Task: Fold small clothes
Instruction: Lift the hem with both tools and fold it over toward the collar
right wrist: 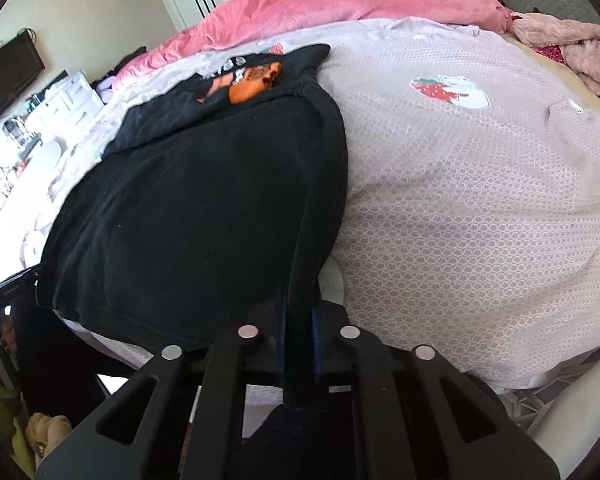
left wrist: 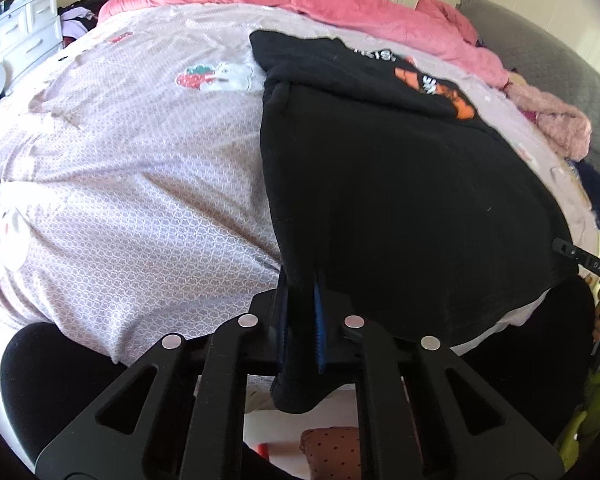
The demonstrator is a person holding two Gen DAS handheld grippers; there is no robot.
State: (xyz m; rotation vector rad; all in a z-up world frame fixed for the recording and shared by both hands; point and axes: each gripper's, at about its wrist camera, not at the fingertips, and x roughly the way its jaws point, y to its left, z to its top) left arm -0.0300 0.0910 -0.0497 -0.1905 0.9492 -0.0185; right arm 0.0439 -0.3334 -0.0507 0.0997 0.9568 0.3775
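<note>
A black cotton garment with an orange print (left wrist: 400, 168) is spread on the bed's pale pink patterned sheet (left wrist: 140, 160), its near hem hanging at the bed's edge and its far part already doubled over. The left tool (left wrist: 300, 320) and right tool (right wrist: 298, 340) are each clamped narrow on a near corner, both tilted downward. Judged step: hem gripped for a fold; next, both corners are to be carried together toward the print.
</note>
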